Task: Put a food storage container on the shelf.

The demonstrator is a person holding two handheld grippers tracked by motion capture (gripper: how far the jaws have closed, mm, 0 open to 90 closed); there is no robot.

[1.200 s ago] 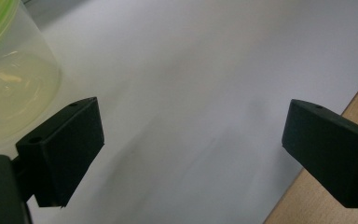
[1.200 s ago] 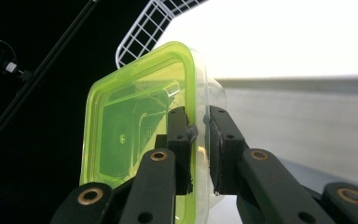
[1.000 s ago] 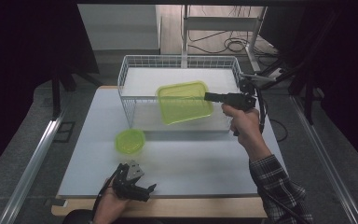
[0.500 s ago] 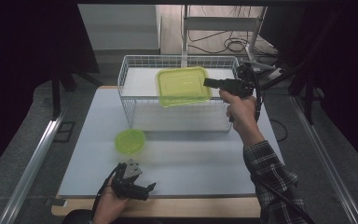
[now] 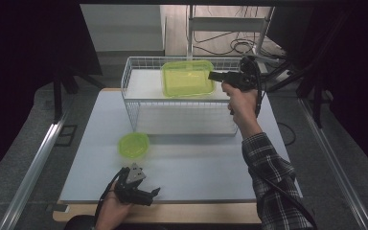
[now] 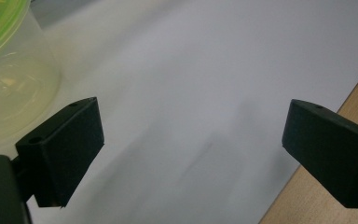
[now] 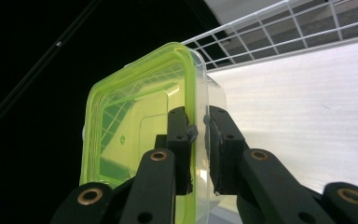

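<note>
Right gripper [image 5: 214, 75] clamps green container [image 5: 188, 78] rim above wire basket [image 5: 182, 117]; we lower level, left gripper [image 5: 154, 192] open

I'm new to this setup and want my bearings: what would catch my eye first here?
The bright green-lidded rectangular container, pinched at its rim by the right gripper and held over the white wire basket at the table's far side. Next, the small round green-lidded container on the white table, with the left gripper resting open near the front edge.
</note>
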